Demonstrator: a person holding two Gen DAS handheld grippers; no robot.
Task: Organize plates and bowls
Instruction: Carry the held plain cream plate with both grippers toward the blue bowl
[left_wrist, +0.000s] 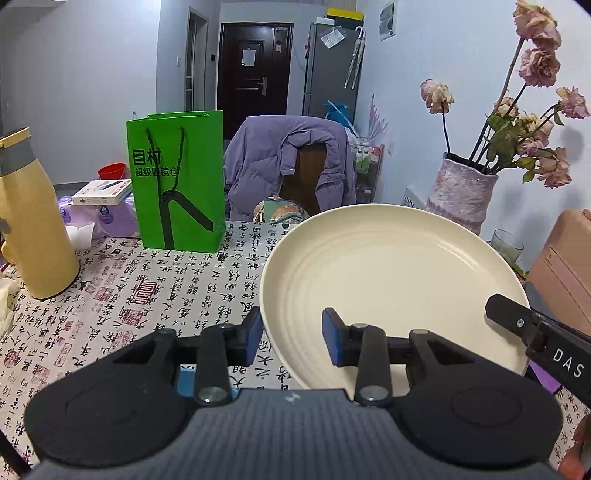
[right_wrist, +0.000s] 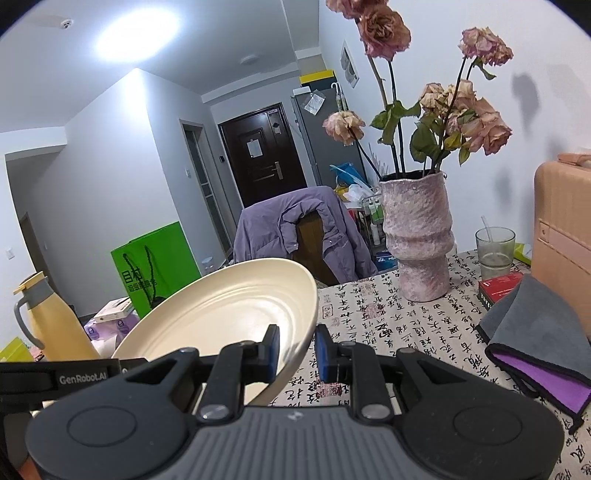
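Note:
A cream ribbed plate (left_wrist: 388, 280) hangs tilted above the tablecloth with its far edge raised, carried by both grippers. My left gripper (left_wrist: 291, 336) is shut on its left rim, blue pads on either side of the edge. The other gripper's black finger (left_wrist: 517, 321) reaches the plate's right rim. In the right wrist view the same plate (right_wrist: 221, 310) rises to the left, and my right gripper (right_wrist: 297, 352) is shut on its near right rim. The left gripper's body (right_wrist: 74, 376) shows low at the left, behind the plate.
A green paper bag (left_wrist: 177, 181) and a yellow thermos (left_wrist: 33, 229) stand at the left. A pink vase of dried roses (right_wrist: 417, 240), a glass (right_wrist: 495, 254), a red box (right_wrist: 498, 288), a grey-purple cloth (right_wrist: 535, 332) and a tan case (right_wrist: 565, 236) fill the right. A chair with a purple jacket (left_wrist: 288, 162) stands behind the table.

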